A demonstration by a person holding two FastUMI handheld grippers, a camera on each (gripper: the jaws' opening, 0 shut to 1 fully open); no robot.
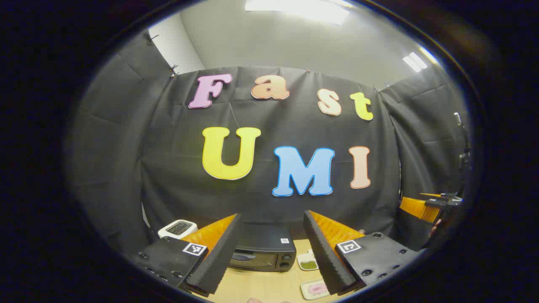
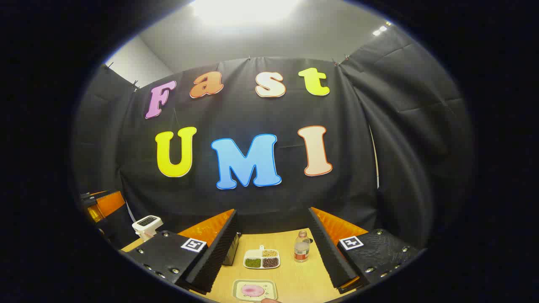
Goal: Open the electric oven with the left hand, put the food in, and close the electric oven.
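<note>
A light wooden tabletop (image 2: 294,277) carries a black electric oven (image 1: 263,250) with its door closed, a white toaster (image 1: 177,228) beside it, a divided dish of grains (image 2: 262,258), a clear plastic bottle (image 2: 300,247) standing upright, and a small plate with pink food (image 2: 254,290) nearest the front edge.

Left claw (image 1: 271,252) gapes, bare surface (image 1: 261,286) leading to the shut oven (image 1: 263,252) at 12 o'clock (seed tray (image 1: 308,261) at 1, food plate (image 1: 315,288) at 4).
</note>
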